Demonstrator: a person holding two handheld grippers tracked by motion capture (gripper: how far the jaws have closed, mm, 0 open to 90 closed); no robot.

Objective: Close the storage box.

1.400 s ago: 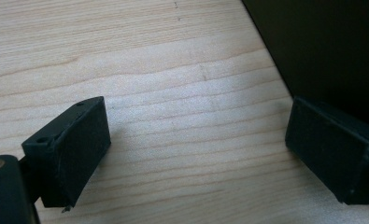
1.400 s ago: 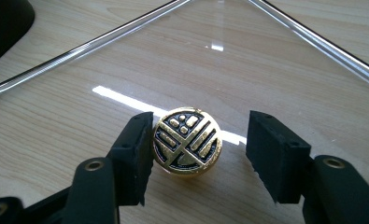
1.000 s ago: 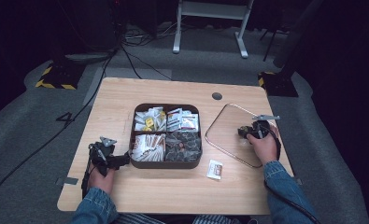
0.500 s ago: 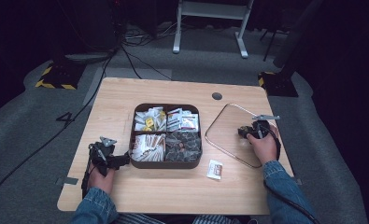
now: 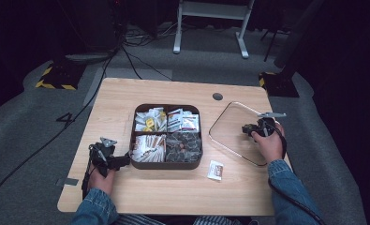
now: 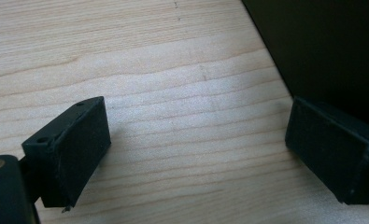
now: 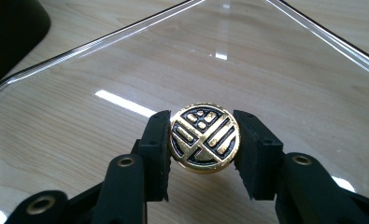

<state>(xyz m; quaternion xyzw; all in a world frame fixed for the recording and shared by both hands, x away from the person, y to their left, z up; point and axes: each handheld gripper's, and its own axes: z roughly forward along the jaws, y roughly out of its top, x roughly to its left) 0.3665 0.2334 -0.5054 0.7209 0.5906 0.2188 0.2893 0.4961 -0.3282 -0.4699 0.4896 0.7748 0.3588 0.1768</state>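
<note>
The right gripper point(image 7: 204, 142) pinches the round gold knob point(image 7: 204, 139) of a clear glass lid point(image 5: 239, 131) from both sides; the lid lies flat on the table point(image 5: 173, 197) at right of centre in the high view, just beside the box point(image 5: 166, 164). The left gripper point(image 6: 198, 154) rests low on the bare wood at lower left, jaws wide and holding nothing, one jaw close against the box's dark wall.

The knob is smooth, round and held only at its edges, so it could slip out if the lid is lifted, and a tilted glass lid might swing, knock the box rim or drop. Should the lid go back on the box, it could catch on packets standing proud.

The dark box has four compartments: pale and yellow sachets point(image 5: 150, 121) at upper left, white and red packets point(image 5: 182, 120) at upper right, pale sticks point(image 5: 148, 146) at lower left, dark packets point(image 5: 183, 145) at lower right. One stray packet point(image 5: 215, 170) lies on the table below the box's lower right corner.
</note>
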